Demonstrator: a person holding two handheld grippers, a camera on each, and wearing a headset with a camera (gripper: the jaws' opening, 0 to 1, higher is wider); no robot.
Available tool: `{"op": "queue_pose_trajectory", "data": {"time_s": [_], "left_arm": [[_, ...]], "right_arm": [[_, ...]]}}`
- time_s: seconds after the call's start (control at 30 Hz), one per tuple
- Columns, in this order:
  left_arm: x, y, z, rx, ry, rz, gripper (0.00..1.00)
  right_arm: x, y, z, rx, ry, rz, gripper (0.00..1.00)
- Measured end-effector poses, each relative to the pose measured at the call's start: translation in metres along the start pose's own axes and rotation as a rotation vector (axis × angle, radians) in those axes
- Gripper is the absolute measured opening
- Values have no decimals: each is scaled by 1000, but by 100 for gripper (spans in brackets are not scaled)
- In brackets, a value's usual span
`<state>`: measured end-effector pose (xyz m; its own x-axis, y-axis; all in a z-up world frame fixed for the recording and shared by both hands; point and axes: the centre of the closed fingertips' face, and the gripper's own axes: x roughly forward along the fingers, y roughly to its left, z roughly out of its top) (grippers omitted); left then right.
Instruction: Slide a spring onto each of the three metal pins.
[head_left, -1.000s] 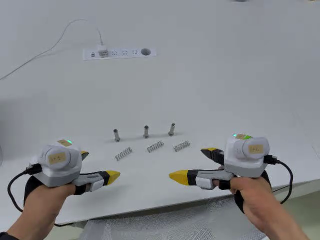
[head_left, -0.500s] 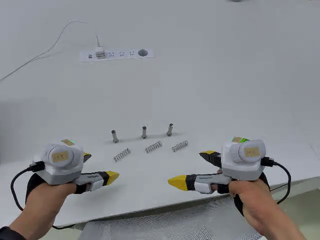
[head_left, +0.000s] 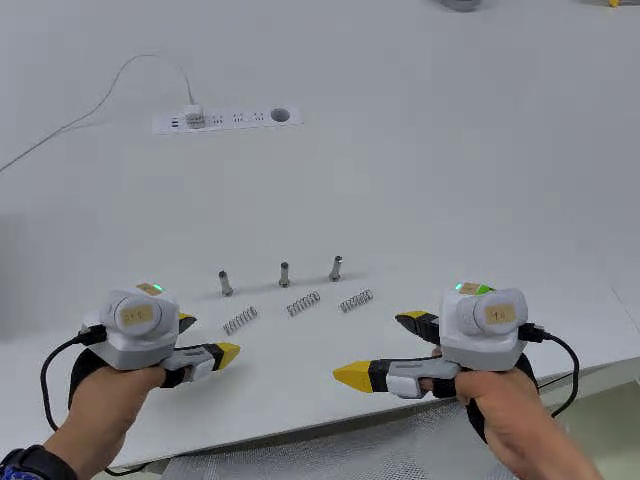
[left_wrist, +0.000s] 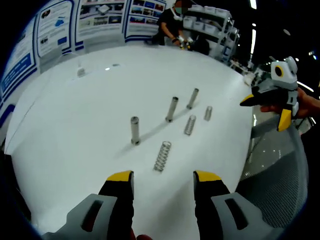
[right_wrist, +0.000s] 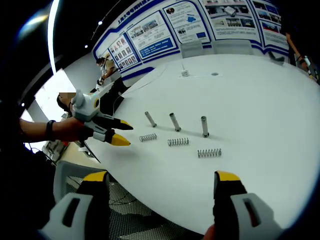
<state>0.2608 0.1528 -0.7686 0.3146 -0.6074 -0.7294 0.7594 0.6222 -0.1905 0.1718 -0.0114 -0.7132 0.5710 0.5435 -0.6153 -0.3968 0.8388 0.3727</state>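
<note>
Three springs are seen lying just before three upright pins on the white tabletop, unmoved since a second earlier, with the left tool and right tool held released and empty near its front edge, a power strip set well behind, and posters lining the room.
</note>
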Motion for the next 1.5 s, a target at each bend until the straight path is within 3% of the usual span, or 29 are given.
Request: {"op": "queue_pose_trajectory", "data": {"time_s": [0.4,0.77,1.17,1.5], "left_arm": [[25,0,-2,-2,22,-25,39],[39,-1,-1,54,41,-36,25],[42,3,-3,123,64,-11,11],[32,1,-1,98,55,-10,11]], "right_arm": [[-1,-2,0,5,-2,-4,87],[0,-3,-2,11,3,-3,87],[1,-5,2,6,-13,-7,86],[3,-2,7,-7,-22,4,86]]}}
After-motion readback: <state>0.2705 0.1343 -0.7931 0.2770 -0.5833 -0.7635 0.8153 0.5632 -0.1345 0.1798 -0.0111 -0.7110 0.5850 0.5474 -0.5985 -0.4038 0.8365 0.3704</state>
